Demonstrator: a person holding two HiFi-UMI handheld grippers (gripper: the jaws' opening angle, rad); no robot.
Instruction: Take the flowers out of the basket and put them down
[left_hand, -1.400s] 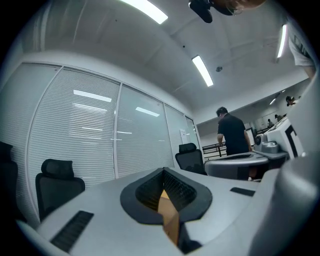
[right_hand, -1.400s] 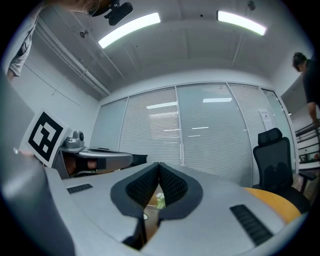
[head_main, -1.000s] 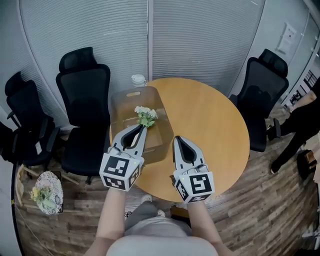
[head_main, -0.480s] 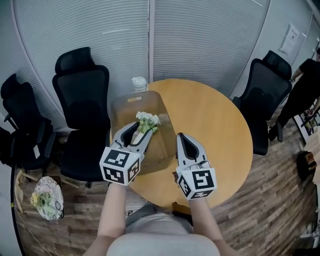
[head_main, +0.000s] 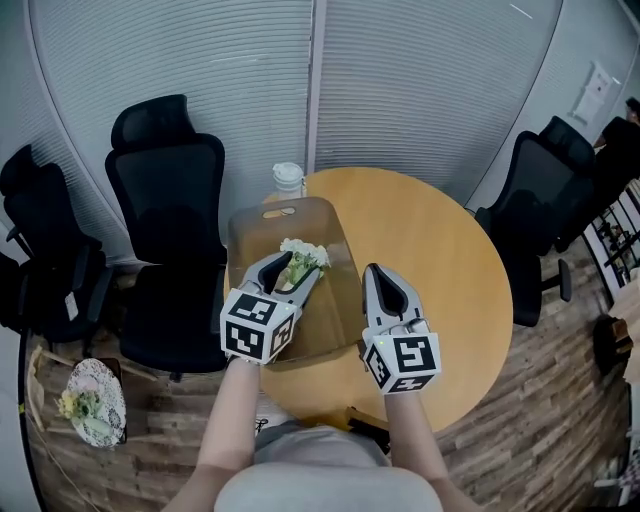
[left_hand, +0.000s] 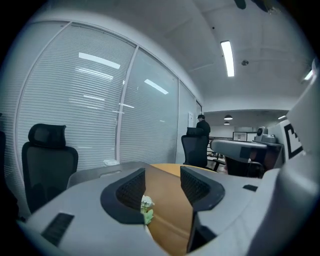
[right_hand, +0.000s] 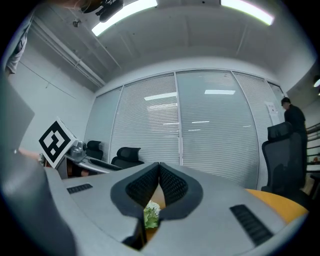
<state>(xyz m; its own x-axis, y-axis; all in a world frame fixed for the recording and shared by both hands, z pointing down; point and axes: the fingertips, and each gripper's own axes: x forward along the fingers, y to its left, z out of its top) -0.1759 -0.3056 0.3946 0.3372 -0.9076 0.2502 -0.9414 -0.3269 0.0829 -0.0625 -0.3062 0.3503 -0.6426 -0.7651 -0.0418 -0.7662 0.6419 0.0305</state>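
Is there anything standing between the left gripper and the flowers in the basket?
Nothing visible does. The left gripper has its jaws apart; they have just been opening, and they press on nothing. The flowers lie just ahead in the open-topped basket, seen through the gap close to one jaw.

flowers (head_main: 303, 262) in basket (head_main: 248, 235) | basket on table (head_main: 440, 260), left side | bottle (head_main: 288, 177) behind basket

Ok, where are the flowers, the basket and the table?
flowers (head_main: 302, 250): head view, on the white blossoms.
basket (head_main: 250, 226): head view, on its far wall, left of the handle slot.
table (head_main: 430, 260): head view, on the bare wooden top.
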